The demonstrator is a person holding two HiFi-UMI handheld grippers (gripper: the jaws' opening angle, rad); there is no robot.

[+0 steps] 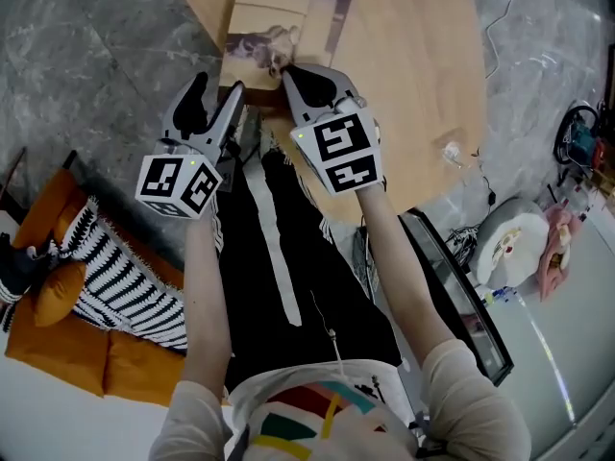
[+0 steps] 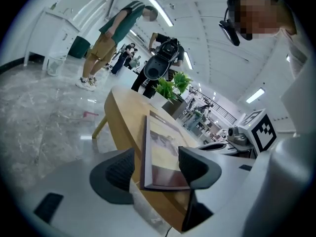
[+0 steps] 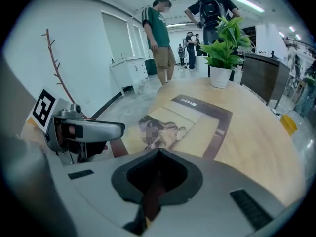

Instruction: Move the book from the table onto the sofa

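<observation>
The book (image 1: 279,27) lies flat on the wooden table (image 1: 413,84), its near end at the table's edge. It has a tan cover with a dark border and a photo. My right gripper (image 1: 288,71) is shut on the book's near edge. In the right gripper view the jaws meet (image 3: 158,152) over a reddish strip of the cover, with the book (image 3: 182,122) stretching away beyond. My left gripper (image 1: 221,89) is open at the book's near left corner. In the left gripper view the corner of the book (image 2: 165,157) sits between the wide jaws (image 2: 155,168), with the pads not pressing on it.
An orange sofa (image 1: 58,344) with a striped blanket (image 1: 115,277) and an orange cushion (image 1: 58,291) stands low at the left. A small clear object (image 1: 452,152) lies on the table's right side. A potted plant (image 3: 222,58) stands at the table's far end. People (image 3: 158,33) stand behind it. Clutter (image 1: 509,243) lies on the floor at the right.
</observation>
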